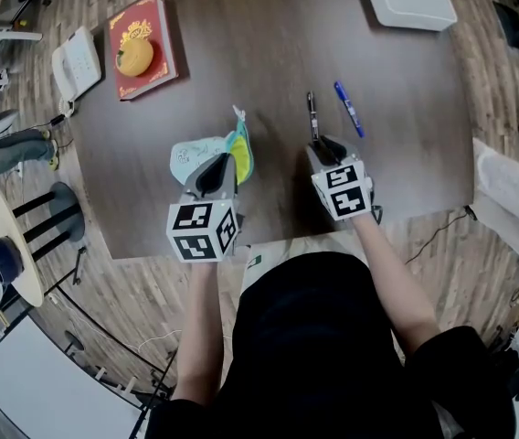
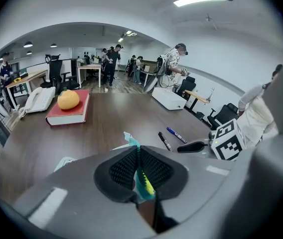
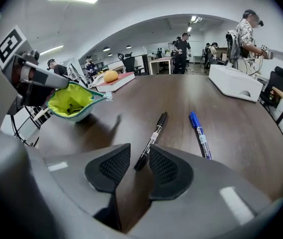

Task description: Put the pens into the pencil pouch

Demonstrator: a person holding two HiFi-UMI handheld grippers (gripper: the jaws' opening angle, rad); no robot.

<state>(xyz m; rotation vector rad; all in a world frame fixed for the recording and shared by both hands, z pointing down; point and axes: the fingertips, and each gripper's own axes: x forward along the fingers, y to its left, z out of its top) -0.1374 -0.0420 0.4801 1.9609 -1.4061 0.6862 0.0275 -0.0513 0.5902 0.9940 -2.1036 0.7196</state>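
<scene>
Head view looks down on one dark table with one pencil pouch and two pens. The left gripper has its jaws pinched tight on the pouch's teal rim, and the mouth gapes, showing the yellow lining. The right gripper has its jaws apart around the near end of the black pen, not clamped. The blue pen lies just beside it, and both are flat on the table outside the pouch. Farther off, one red book carries one orange fruit.

Wooden table bears black pen, blue pen, book.
</scene>
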